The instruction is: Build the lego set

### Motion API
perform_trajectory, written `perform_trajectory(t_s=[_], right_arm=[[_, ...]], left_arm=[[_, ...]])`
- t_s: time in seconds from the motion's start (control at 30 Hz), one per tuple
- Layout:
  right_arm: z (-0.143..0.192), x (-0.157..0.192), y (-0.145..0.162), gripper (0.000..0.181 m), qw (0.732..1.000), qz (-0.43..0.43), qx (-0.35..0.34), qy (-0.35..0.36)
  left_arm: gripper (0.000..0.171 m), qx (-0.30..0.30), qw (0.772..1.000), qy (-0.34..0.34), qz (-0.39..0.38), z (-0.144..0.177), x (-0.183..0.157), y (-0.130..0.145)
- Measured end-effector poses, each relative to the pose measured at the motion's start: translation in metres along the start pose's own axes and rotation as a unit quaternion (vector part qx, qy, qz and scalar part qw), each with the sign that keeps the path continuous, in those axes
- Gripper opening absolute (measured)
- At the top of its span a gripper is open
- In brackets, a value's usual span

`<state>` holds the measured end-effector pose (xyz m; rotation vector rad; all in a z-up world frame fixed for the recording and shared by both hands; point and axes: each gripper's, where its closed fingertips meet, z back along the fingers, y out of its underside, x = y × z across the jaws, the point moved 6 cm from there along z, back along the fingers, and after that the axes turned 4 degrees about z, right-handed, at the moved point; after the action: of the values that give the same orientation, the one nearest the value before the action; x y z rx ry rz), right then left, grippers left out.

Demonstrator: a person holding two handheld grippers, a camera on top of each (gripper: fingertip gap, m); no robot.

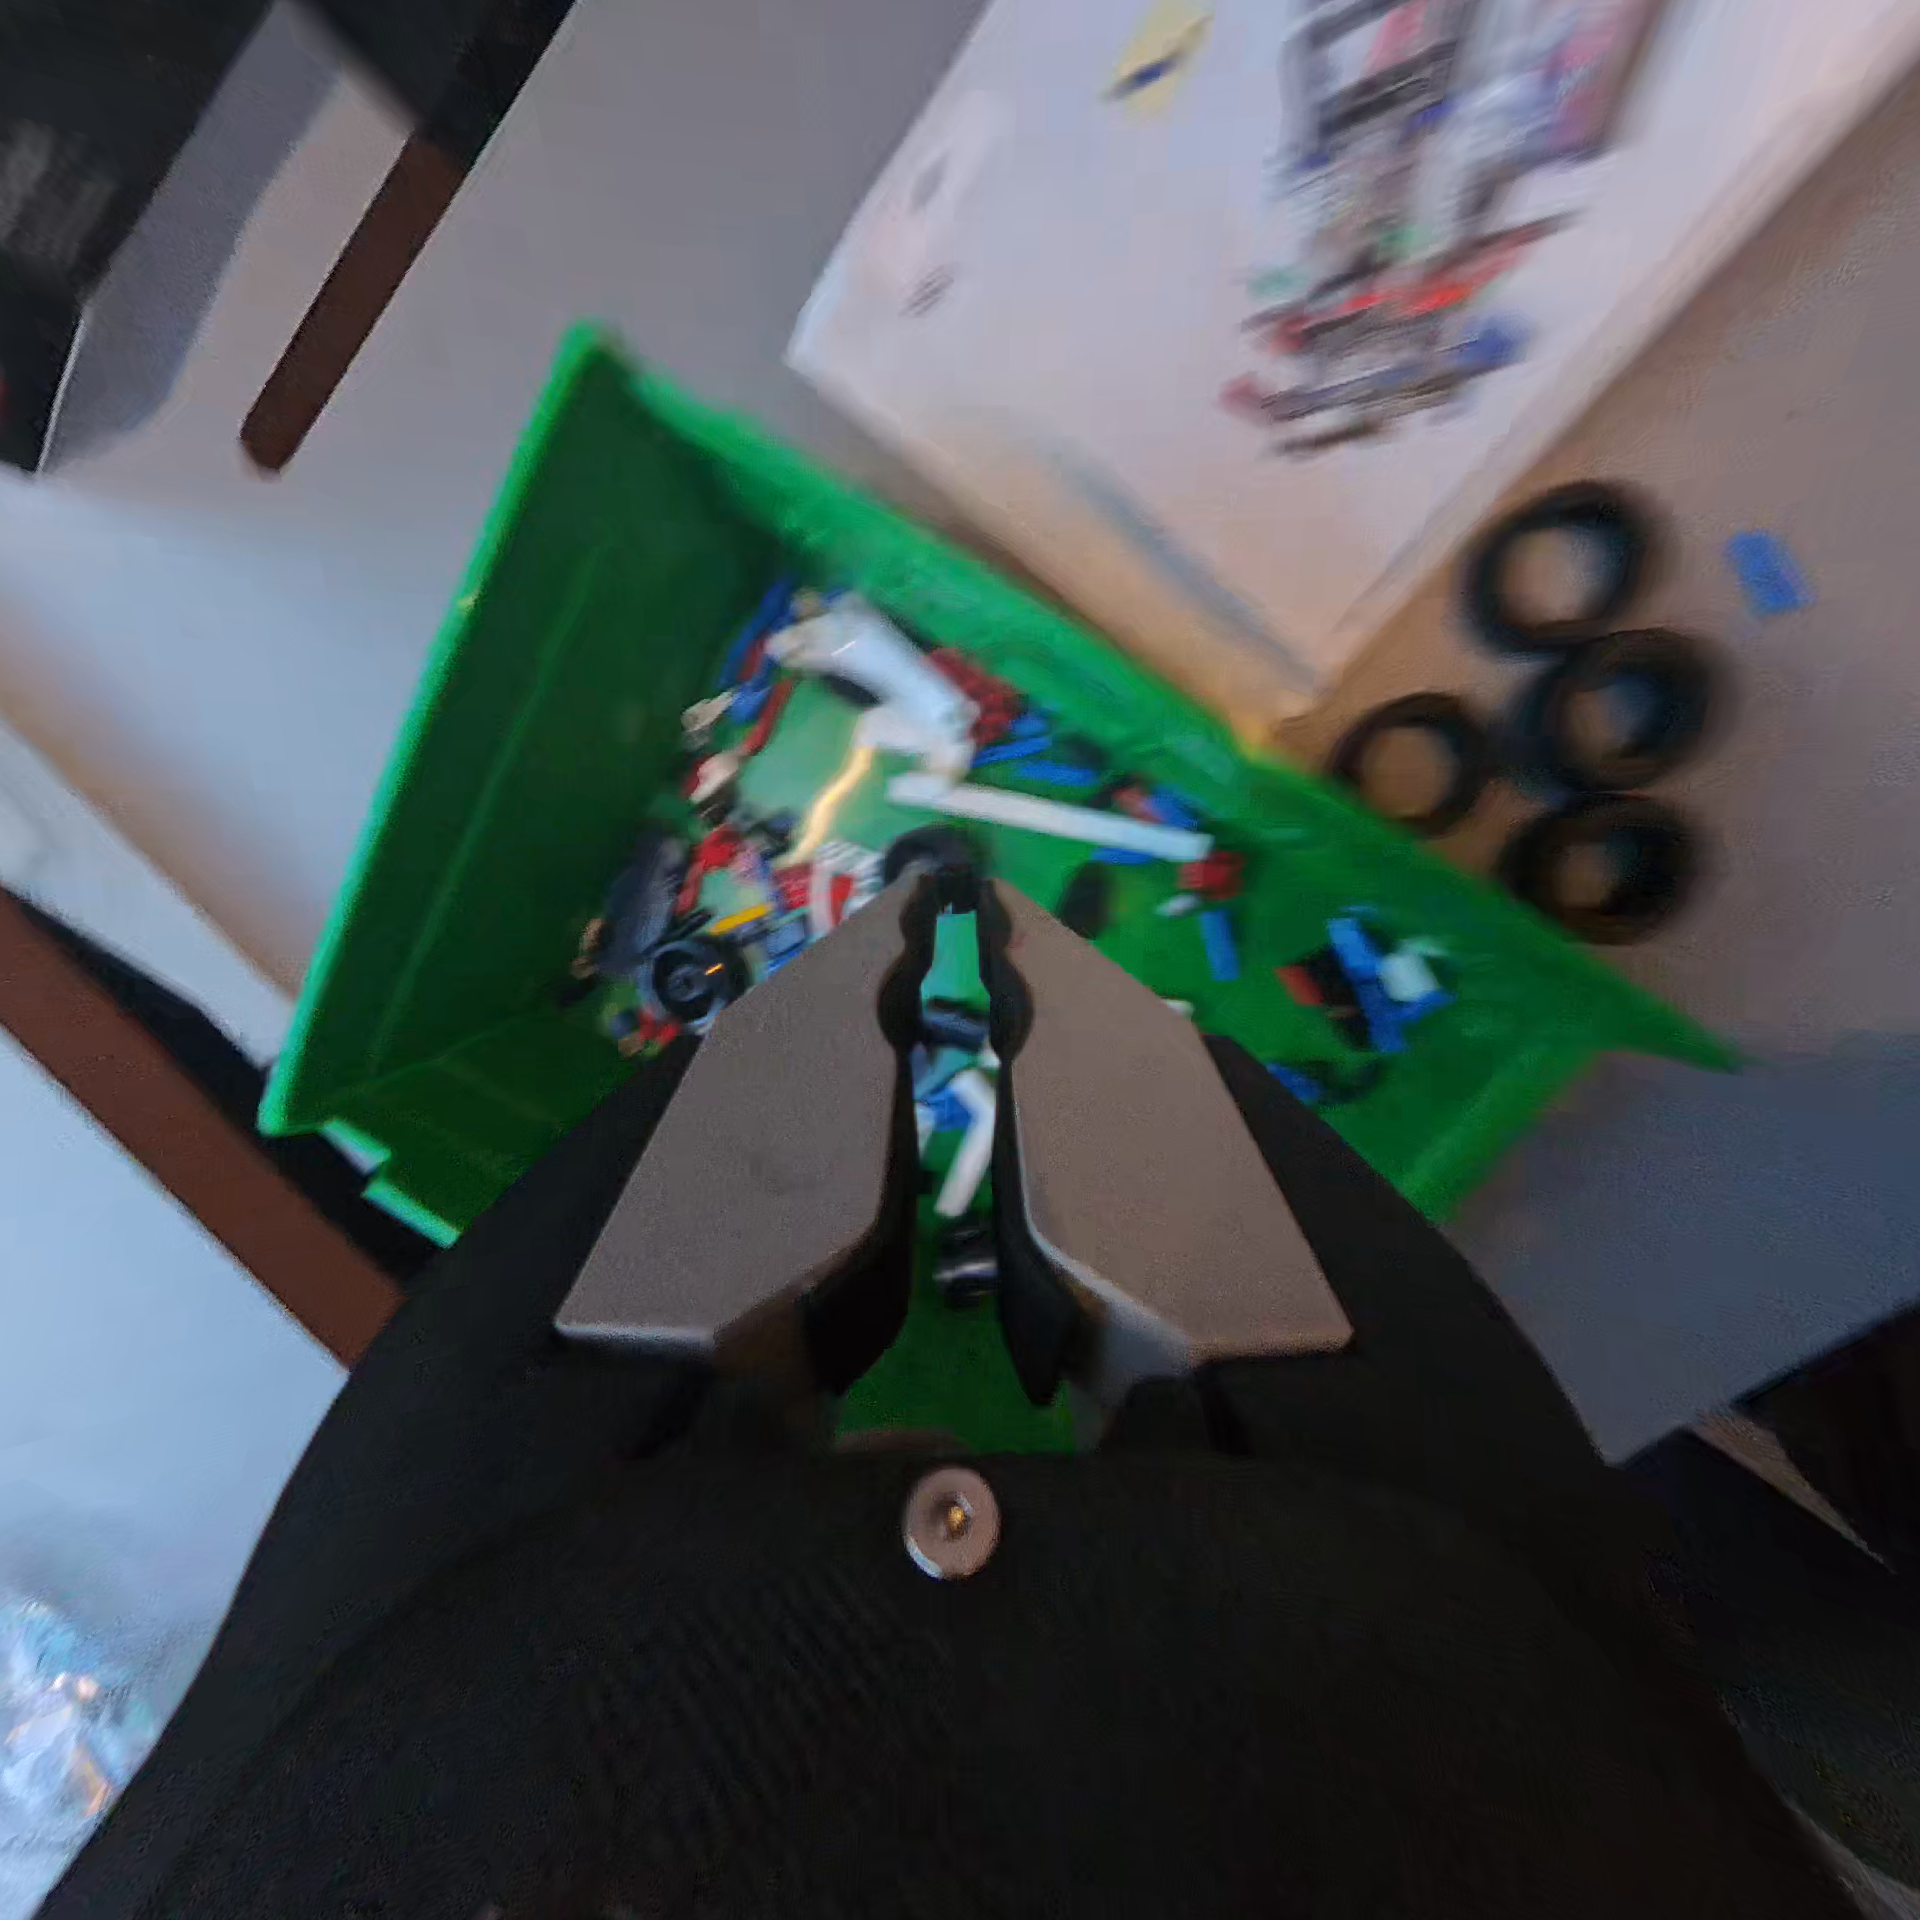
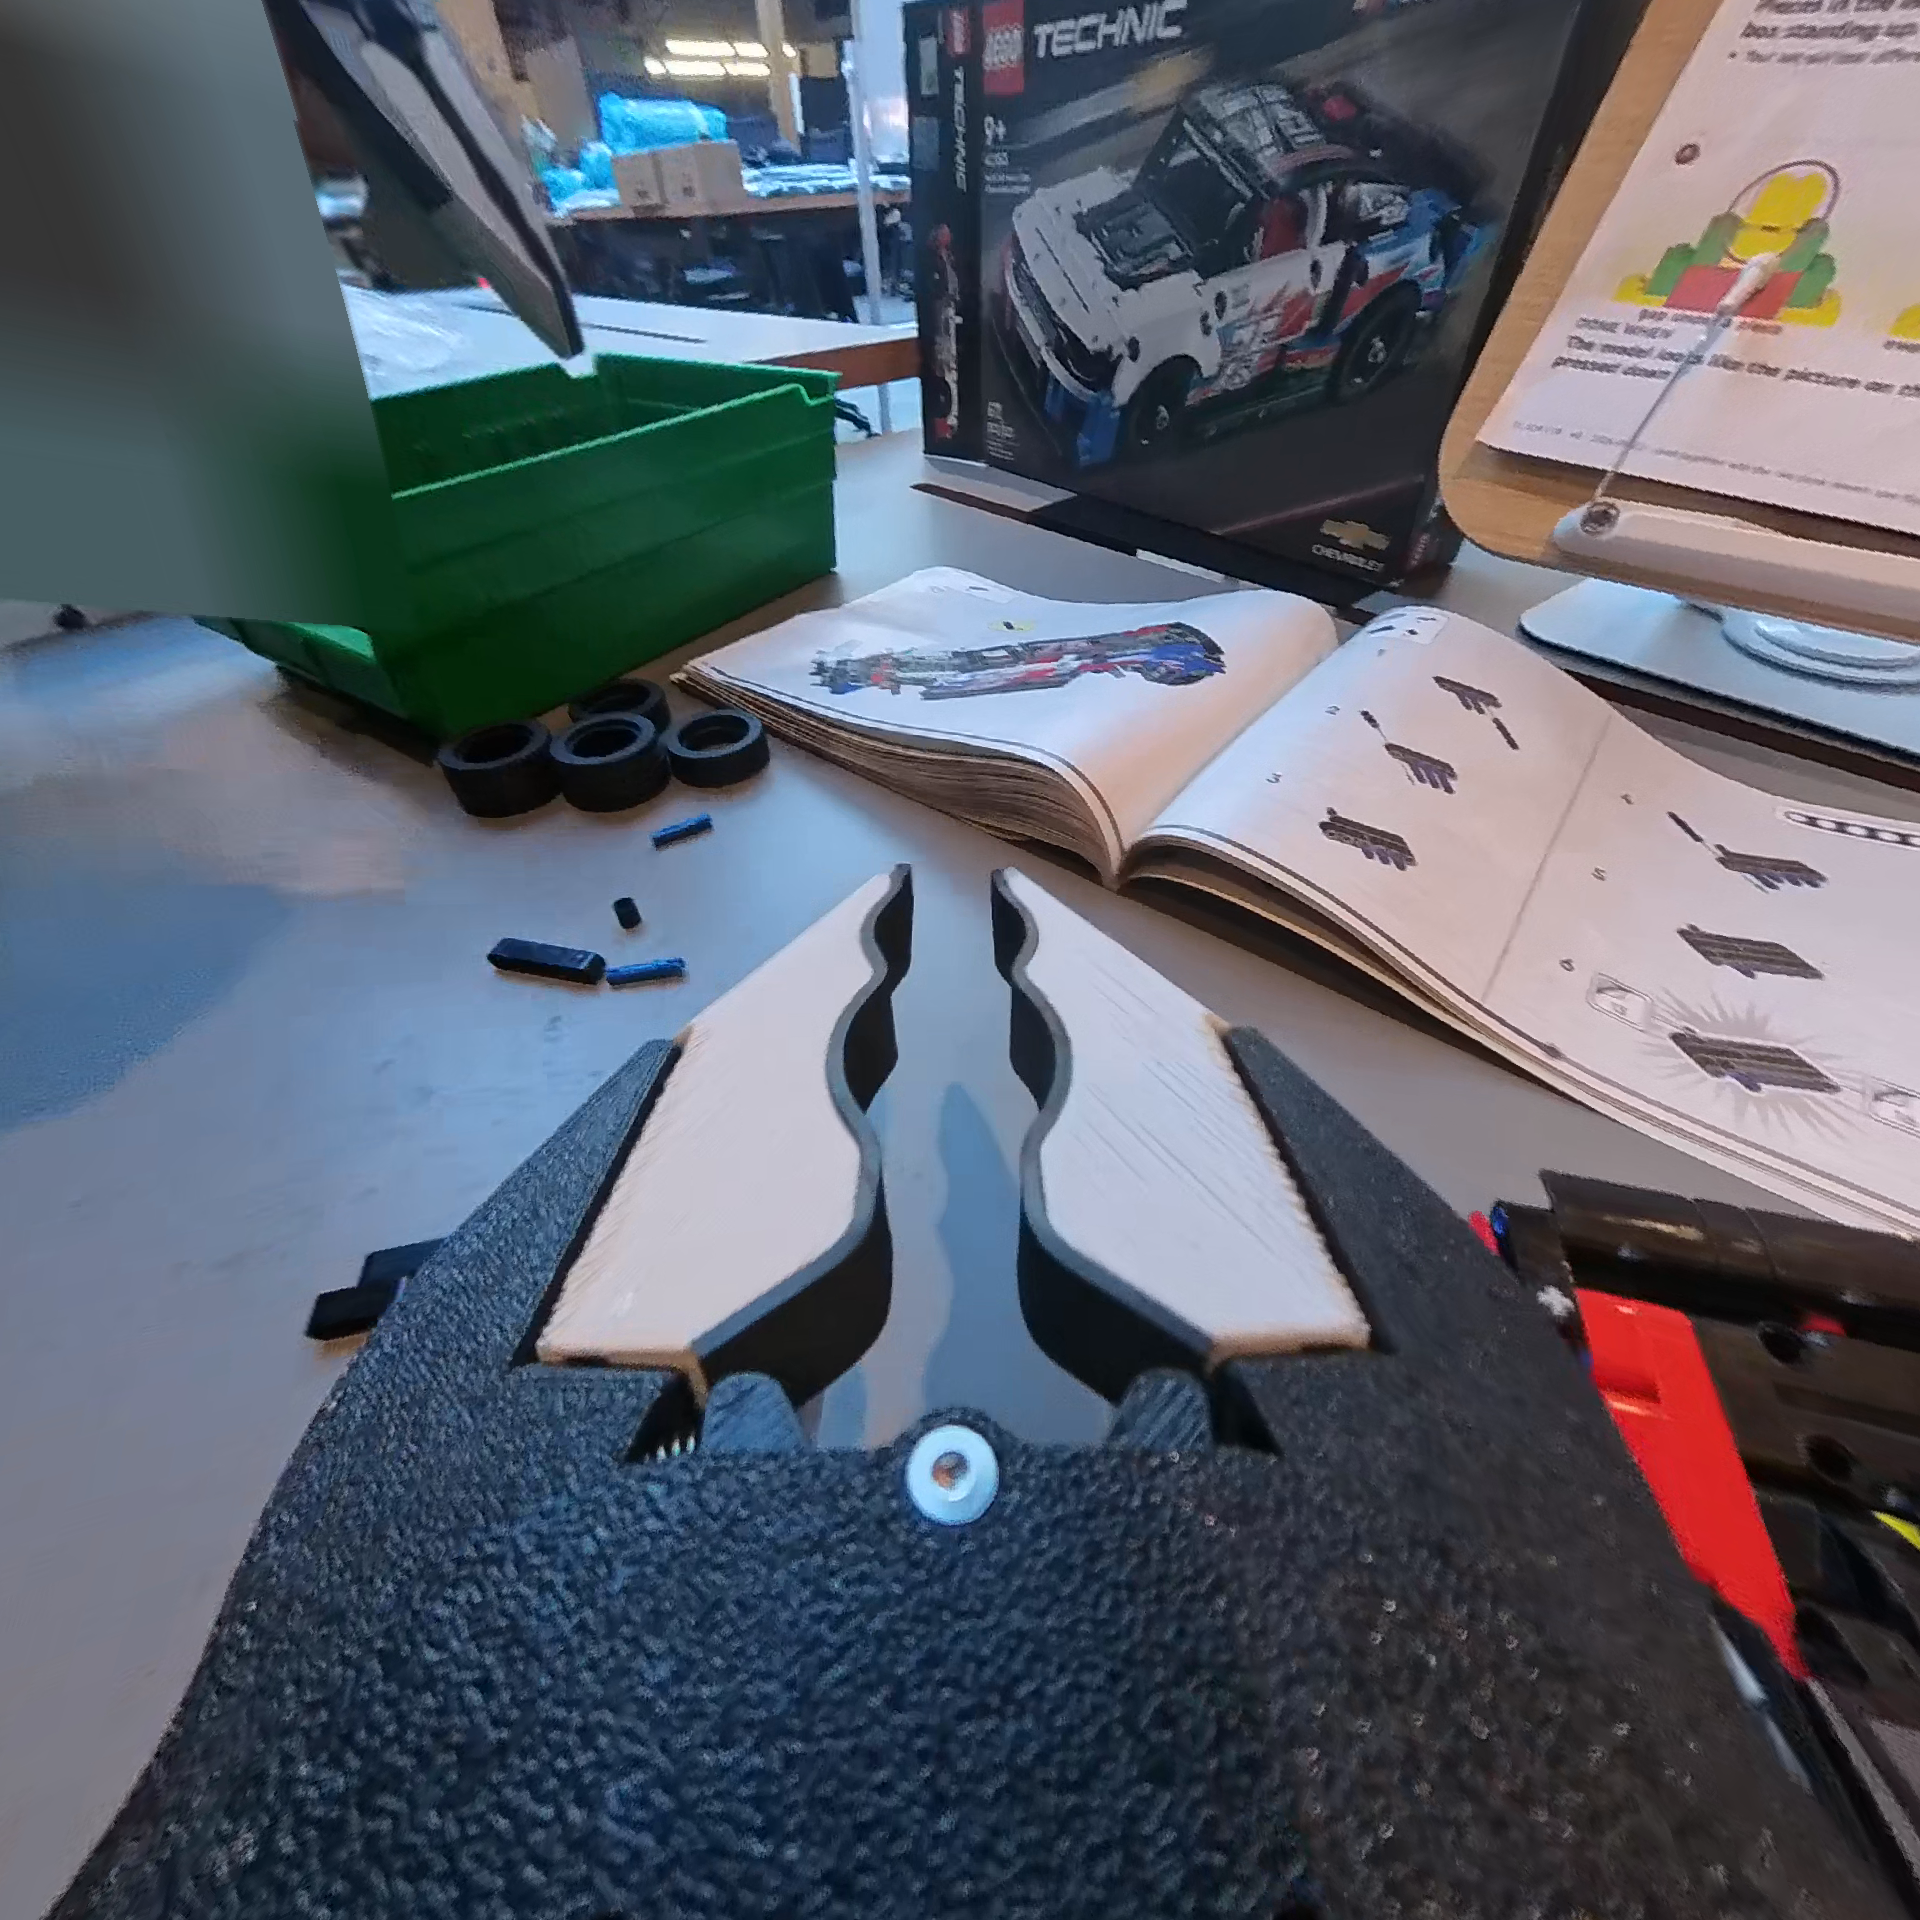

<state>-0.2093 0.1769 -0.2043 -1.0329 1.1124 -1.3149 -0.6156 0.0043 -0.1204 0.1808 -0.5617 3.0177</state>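
A green bin (image 1: 447,831) holds several loose Lego pieces in white, blue, red and black. My left gripper (image 1: 951,885) hangs over the bin with its jaws nearly together on a small dark piece, blurred. The right wrist view shows that gripper (image 2: 566,348) above the bin's rim (image 2: 623,520). My right gripper (image 2: 952,883) is open and empty, low over the table. Several black tyres (image 2: 608,753) lie by the bin and also show in the left wrist view (image 1: 1590,717). A red and black part-built model (image 2: 1662,1413) sits at the right.
An open instruction booklet (image 2: 1195,790) lies right of the tyres, with the set's box (image 2: 1195,260) upright behind it. A tilted board with a paper sheet (image 2: 1714,260) stands on a base at far right. Blue pins (image 2: 681,829) and a black piece (image 2: 545,958) lie on the table. The left gripper's tips are roughly 40 centimeters from the right gripper's.
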Motion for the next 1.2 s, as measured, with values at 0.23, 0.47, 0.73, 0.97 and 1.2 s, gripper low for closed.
perform_trajectory(t_s=[0.23, 0.47, 0.73, 0.97, 1.2], right_arm=[[-0.001, 0.015, -0.005, 0.012, 0.999, -0.003, -0.024, -0.046], [-0.003, 0.024, -0.005, 0.012, 0.997, -0.001, -0.023, -0.069], [-0.014, 0.043, 0.001, 0.015, 0.992, 0.015, 0.030, -0.121], [-0.019, 0.059, 0.003, 0.014, 0.989, 0.073, 0.045, -0.121], [-0.018, 0.056, 0.002, 0.014, 0.991, 0.061, 0.039, -0.117]], left_arm=[[0.005, -0.083, 0.985, 0.074, -0.129, -0.010, -0.182, -0.015], [0.005, -0.089, 0.982, 0.035, -0.160, -0.088, -0.241, 0.001], [0.005, -0.196, 0.977, 0.028, -0.073, -0.101, -0.265, 0.021], [0.005, -0.228, 0.973, -0.009, -0.048, -0.096, -0.261, 0.042], [0.017, -0.224, 0.973, -0.022, -0.057, -0.091, -0.252, 0.053]])
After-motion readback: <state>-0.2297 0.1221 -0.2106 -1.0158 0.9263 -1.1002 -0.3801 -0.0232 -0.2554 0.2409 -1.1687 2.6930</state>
